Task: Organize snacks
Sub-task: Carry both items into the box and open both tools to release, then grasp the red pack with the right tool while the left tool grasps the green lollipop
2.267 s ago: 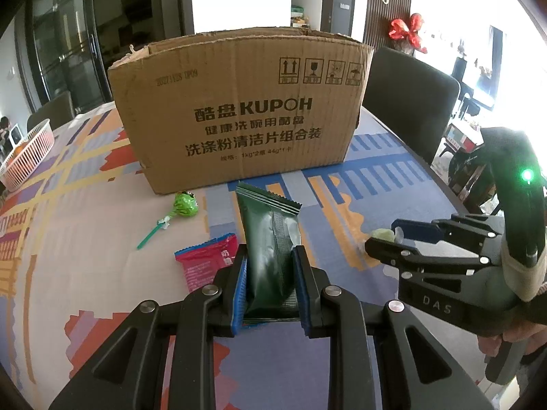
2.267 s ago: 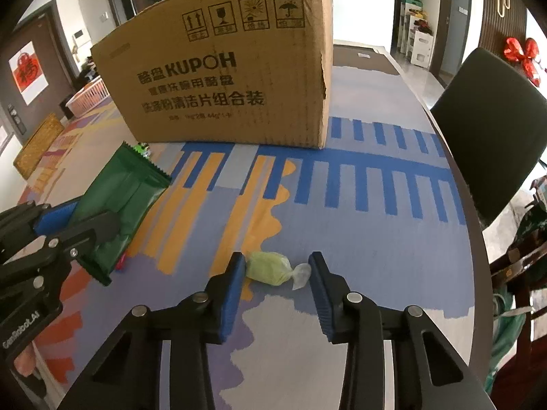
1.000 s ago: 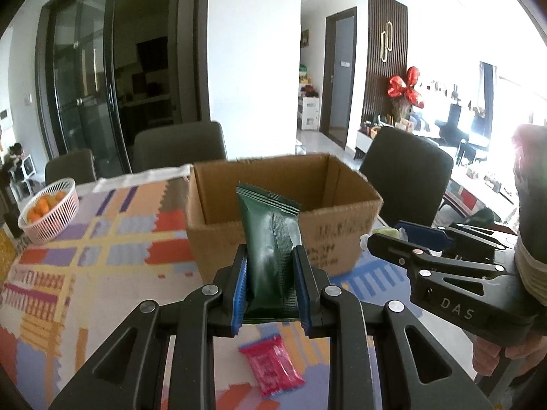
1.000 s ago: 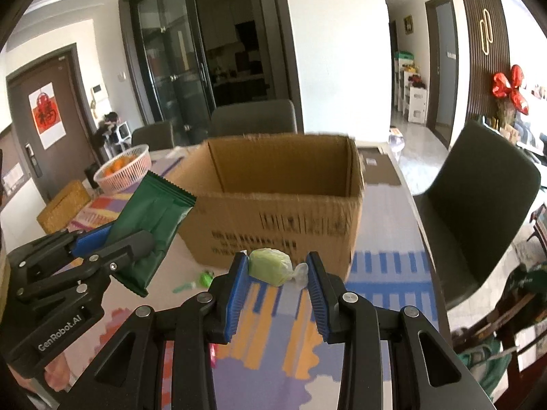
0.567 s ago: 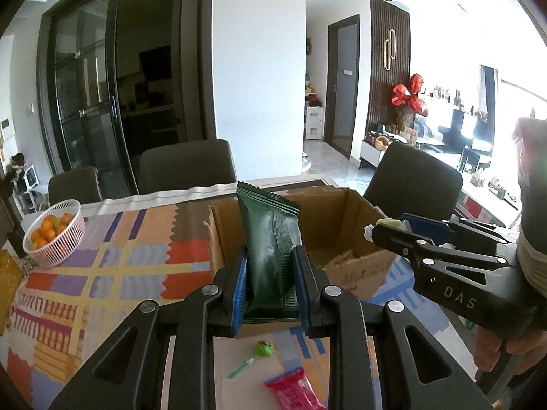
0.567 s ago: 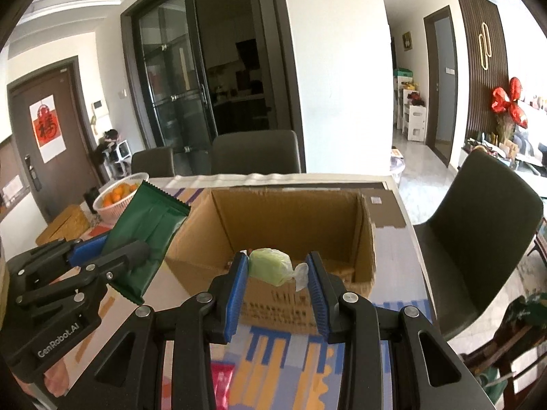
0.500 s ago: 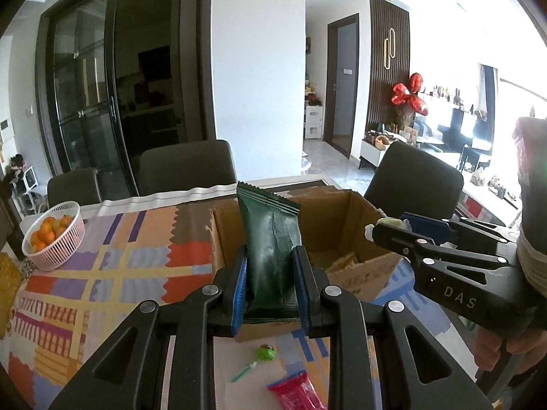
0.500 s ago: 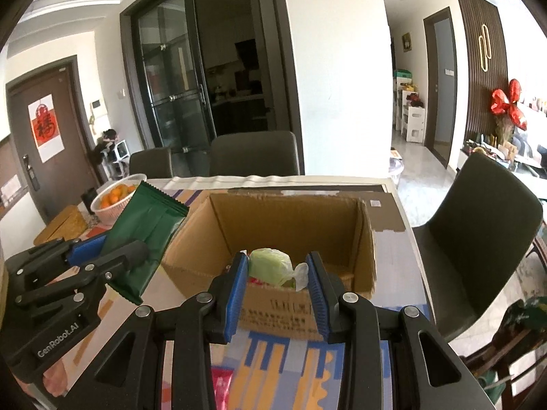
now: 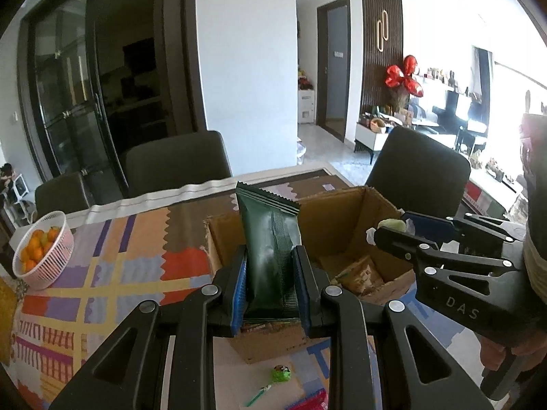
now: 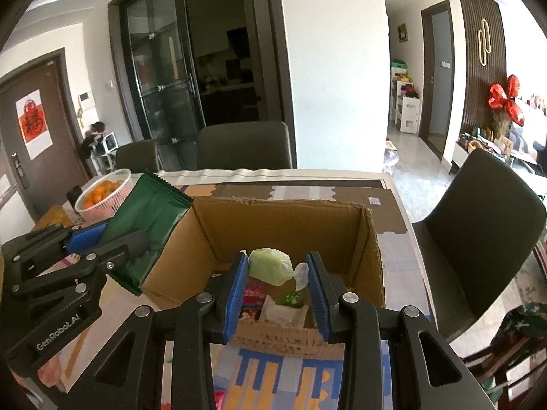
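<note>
Left wrist view: the left gripper (image 9: 270, 287) pinches a dark green foil snack packet (image 9: 268, 249) upright between its blue pads, held above the near wall of an open brown cardboard box (image 9: 345, 225). To its right, the right gripper (image 9: 393, 229) reaches over the box opening with a pale green wrapped candy (image 9: 391, 223) clamped at its tips. On the patterned tablecloth (image 9: 130, 259) in front of the box lie a green lollipop (image 9: 278, 376) and a red snack wrapper (image 9: 314, 401); a white basket of oranges (image 9: 42, 249) sits well apart at the left.

In the right wrist view the candy hangs between the blue pads above the box interior, where several wrapped snacks (image 10: 270, 302) lie on the bottom.
</note>
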The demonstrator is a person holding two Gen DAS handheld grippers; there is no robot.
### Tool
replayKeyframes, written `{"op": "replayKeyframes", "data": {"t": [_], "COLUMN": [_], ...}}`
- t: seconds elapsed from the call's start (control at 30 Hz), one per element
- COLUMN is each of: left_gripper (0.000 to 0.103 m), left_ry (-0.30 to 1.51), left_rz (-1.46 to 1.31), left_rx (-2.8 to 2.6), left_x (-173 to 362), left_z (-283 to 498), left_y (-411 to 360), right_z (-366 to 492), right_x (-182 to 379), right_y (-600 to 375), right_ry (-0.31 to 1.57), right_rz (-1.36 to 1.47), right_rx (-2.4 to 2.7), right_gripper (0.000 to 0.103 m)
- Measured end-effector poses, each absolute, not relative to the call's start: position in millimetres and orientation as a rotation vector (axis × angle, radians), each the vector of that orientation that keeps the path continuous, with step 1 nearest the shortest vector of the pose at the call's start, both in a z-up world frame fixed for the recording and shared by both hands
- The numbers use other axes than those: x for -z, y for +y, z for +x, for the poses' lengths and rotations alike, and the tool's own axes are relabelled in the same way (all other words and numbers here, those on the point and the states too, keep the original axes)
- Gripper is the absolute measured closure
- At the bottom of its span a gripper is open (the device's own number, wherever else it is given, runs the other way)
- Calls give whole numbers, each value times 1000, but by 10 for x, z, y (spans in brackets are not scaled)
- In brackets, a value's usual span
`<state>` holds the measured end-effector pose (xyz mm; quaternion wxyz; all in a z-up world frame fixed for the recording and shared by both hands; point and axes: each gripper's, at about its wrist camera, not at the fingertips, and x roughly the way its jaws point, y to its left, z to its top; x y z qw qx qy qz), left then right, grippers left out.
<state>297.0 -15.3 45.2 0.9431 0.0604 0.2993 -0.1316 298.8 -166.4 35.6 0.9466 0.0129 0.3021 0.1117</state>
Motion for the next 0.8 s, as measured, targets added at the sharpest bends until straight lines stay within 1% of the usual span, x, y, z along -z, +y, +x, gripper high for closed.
{"op": "replayKeyframes", "data": {"t": [0.03, 0.07, 0.1, 0.13, 0.17, 0.43, 0.53, 0.8], "left_gripper": [72, 63, 58, 52, 50, 47, 47, 44], "left_ry": [618, 621, 619, 613, 609, 610, 621, 629], "left_rz": [123, 123, 122, 121, 120, 144, 149, 198], "left_rx": [267, 257, 241, 234, 232, 202, 189, 129], "left_x": [-446, -440, -439, -442, -444, -433, -428, -342], "left_z": [3007, 3027, 3027, 3012, 3007, 2743, 2622, 2252], "left_y": [-149, -147, -135, -129, -111, 81, 158, 378], "right_z": [3012, 3023, 3035, 3039, 3028, 2791, 2673, 2381], "right_x": [-343, -336, -329, -320, -319, -321, -321, -198], "right_y": [-1667, -1663, -1665, -1667, -1673, -1603, -1513, -1296], "right_ry": [618, 618, 619, 628, 627, 616, 615, 638], "right_rz": [23, 22, 21, 18, 20, 11, 3, -17], "right_rx": [-219, -211, -199, -182, -169, -166, -172, -217], "right_gripper": [66, 63, 52, 48, 46, 46, 43, 42]}}
